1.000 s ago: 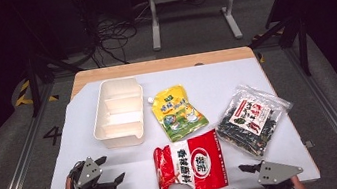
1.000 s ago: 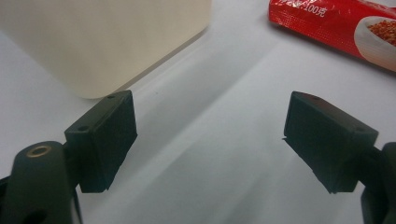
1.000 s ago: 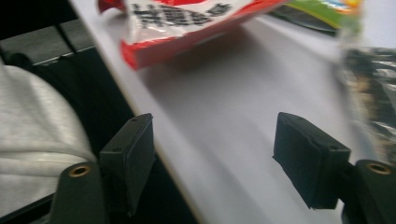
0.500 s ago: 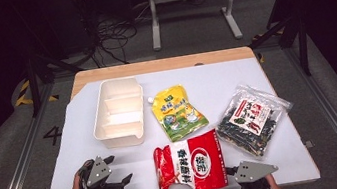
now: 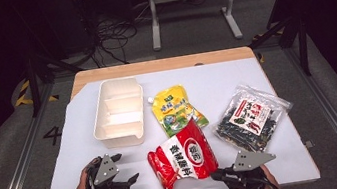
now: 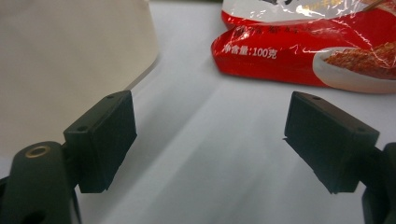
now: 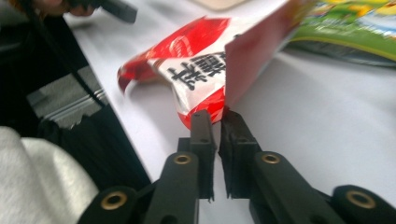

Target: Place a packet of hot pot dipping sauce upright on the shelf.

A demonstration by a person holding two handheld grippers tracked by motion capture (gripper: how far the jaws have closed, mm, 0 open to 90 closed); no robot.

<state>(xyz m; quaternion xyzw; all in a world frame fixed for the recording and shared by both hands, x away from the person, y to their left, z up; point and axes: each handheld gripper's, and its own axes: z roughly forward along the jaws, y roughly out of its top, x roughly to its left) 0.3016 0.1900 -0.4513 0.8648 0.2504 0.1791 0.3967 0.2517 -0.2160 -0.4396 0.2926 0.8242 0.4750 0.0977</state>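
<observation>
The right gripper (image 5: 217, 173) has just been closing, and its two black jaws now pinch the near corner of the red snack bag (image 5: 183, 155) — in the right gripper view the bag's sealed edge (image 7: 219, 109) sits right at the tips, clamped between the pads, with the rest of the packet rising away ahead of the jaws and tilting up off the white table (image 7: 327, 135). From above, the bag lies just ahead and to the left of that gripper, its far end pointing toward the green pouch (image 5: 177, 110), which lies beyond it. The left gripper (image 5: 131, 178) is released, its jaws spread wide with only bare table between them; in the left gripper view the same red bag (image 6: 303, 56) lies ahead and to the right of the jaws, near but apart from them, while the wall of the cream divided tray (image 6: 70, 51) stands ahead on the left, close by the left pad. In the high view that tray (image 5: 117, 113) sits beyond the left gripper — well apart from the right one. The clear packet of dark dried food (image 5: 251, 117) lies ahead of the right gripper, slightly to its right, and touches neither tool.
</observation>
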